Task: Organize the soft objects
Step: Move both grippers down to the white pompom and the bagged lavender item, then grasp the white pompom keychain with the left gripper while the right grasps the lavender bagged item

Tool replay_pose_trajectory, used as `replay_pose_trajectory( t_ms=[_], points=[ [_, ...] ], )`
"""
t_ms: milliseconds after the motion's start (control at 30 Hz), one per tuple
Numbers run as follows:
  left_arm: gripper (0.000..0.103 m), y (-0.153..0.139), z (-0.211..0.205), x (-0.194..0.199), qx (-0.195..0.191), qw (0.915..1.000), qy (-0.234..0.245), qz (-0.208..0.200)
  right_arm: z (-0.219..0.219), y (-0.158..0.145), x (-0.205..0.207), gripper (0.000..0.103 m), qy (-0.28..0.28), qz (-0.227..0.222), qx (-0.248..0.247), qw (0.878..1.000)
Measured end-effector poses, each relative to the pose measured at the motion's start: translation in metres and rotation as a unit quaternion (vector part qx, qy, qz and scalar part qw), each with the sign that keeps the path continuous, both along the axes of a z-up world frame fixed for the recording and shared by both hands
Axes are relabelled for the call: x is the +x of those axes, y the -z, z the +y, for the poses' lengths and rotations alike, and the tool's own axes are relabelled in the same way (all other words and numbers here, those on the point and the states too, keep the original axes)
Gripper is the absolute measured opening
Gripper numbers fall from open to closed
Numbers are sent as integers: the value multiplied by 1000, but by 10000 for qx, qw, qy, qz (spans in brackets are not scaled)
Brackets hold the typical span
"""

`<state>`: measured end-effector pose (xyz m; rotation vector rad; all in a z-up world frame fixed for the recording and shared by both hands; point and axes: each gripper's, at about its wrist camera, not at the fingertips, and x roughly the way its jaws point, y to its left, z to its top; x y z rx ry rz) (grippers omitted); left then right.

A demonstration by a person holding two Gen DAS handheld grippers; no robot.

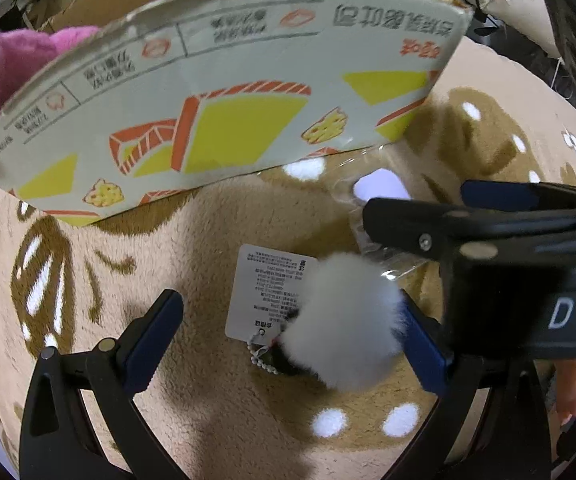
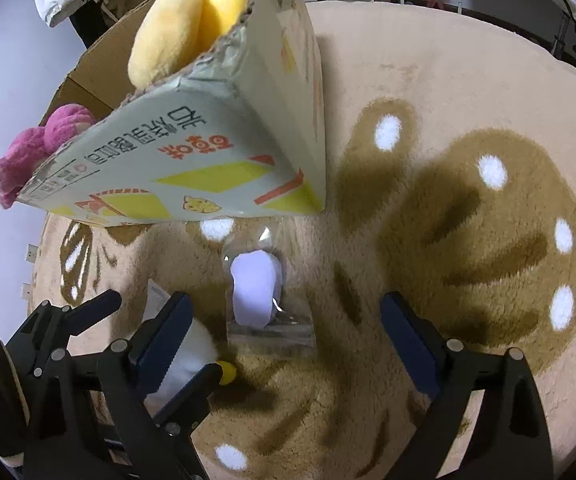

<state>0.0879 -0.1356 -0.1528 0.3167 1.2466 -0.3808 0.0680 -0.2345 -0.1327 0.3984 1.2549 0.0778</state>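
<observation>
Item: white fluffy plush (image 1: 345,324) with hang tag (image 1: 266,292), on the rug (image 1: 208,232) near the cardboard box (image 1: 208,92). My left claw (image 1: 288,340) is spread around it, my right claw (image 2: 284,336) spread over the bagged white item (image 2: 254,292). Risk: I pinch tag or bead chain (image 1: 260,354) only; plush slips.

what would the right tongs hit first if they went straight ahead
Probably the clear plastic packet with a white item inside, lying on the rug between the open right tongs. Beyond it stands the cardboard box. Depth is hard to judge.

Both views close above rug (image 1: 216,232), overlapping.
</observation>
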Motion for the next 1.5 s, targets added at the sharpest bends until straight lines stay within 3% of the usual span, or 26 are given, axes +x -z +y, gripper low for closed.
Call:
replay_pose_trajectory(
  t_ms=[167, 367, 500, 933, 1033, 1167, 1300, 1500],
  points=[
    [100, 4, 7, -1, 46, 9999, -104, 25, 5, 5, 5, 99, -8, 29, -84, 10000],
    [75, 4, 13, 1, -72, 9999, -93, 74, 15, 12, 10, 100, -44, 108, -227, 9997],
    [68, 5, 12, -6, -2, 10000, -16, 69, 18, 14, 12, 93, 99, 198, -379, 9990],
    [61, -1, 34, -19, 150, 9997, -187, 57, 40, 11, 21, 91, 142, 309, -813, 9961],
    [55, -6, 45, -20, 128, 9995, -290, 78, 44, 9, 22, 83, 115, 265, -967, 9949],
    [46, -10, 59, -20, -43, 9990, -406, 170, 51, 5, 25, 83, 69, 177, -869, 9960],
    [45, -14, 73, -19, -160, 9981, -542, 243, 63, 9, 30, 83, -68, 208, -1012, 9946],
    [45, -23, 91, -10, 8, 9978, -658, 53, 78, 15, 33, 83, -112, 237, -1254, 9918]
  ],
)
